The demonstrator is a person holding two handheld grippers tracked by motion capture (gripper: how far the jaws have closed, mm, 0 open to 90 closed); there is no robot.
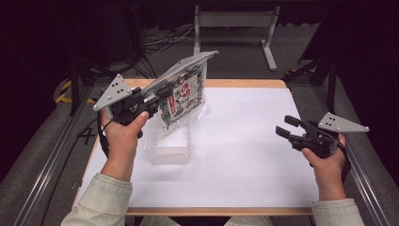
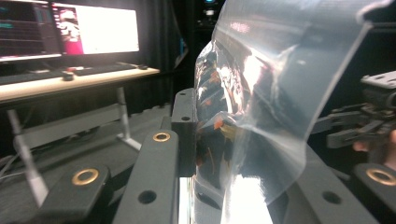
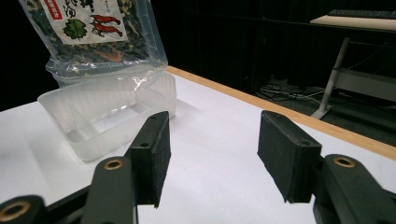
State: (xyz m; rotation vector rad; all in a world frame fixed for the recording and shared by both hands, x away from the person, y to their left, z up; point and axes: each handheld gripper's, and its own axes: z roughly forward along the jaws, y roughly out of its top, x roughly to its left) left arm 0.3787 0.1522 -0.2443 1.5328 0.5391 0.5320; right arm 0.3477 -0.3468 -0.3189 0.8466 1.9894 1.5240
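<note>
We see the left hand (image 1: 123, 134) raised above the table's left side, forearm coming up from the bottom edge. Its left gripper (image 1: 157, 96) points up and to the right, jaws clamped on a packet. The right hand (image 1: 324, 157) is lower at the right, and the right gripper (image 1: 288, 126) points left, jaws spread wide with nothing between them.

A clear bag (image 1: 181, 94) of dried greens with a printed label hangs tilted above an empty translucent tray (image 1: 170, 145) on the desk (image 1: 244, 160).
</note>
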